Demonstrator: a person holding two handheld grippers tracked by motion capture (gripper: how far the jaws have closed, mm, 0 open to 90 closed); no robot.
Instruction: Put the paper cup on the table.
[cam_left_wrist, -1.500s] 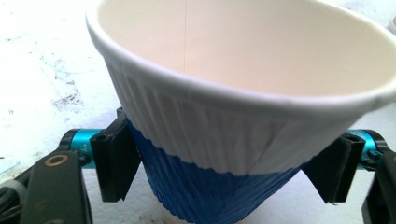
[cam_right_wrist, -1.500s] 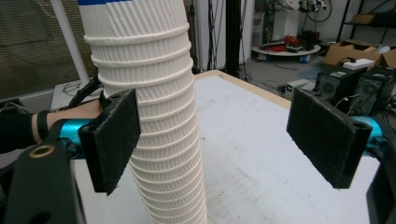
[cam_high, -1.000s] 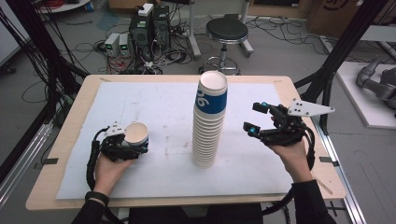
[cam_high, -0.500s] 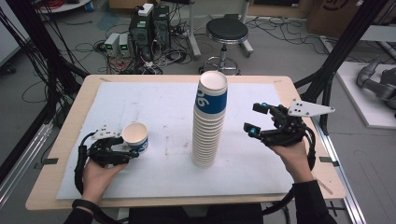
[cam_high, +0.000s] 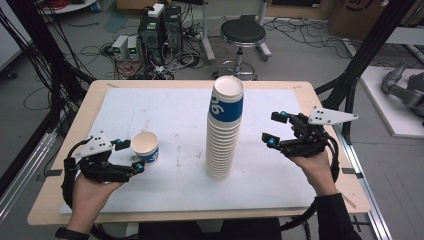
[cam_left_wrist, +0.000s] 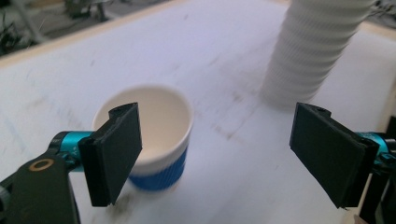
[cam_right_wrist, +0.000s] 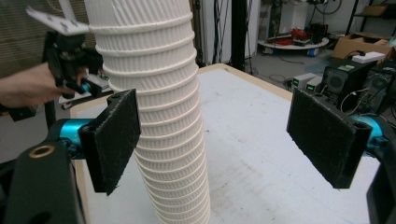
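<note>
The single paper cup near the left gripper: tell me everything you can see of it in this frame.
The single paper cup is small, white inside and at the rim, with a blue band around its lower wall. It looks like ribbed paper. It stands upright and empty on the white table cover, left of the tall cup stack and apart from it. The left gripper is open, its jaws spread wide; in the left gripper view one jaw overlaps the cup, but contact cannot be told.

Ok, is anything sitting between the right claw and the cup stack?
Nothing visible. The right claw is open, with bare white mat between it and the cup stack. The single cup stands on the stack's far side, by the left claw.
</note>
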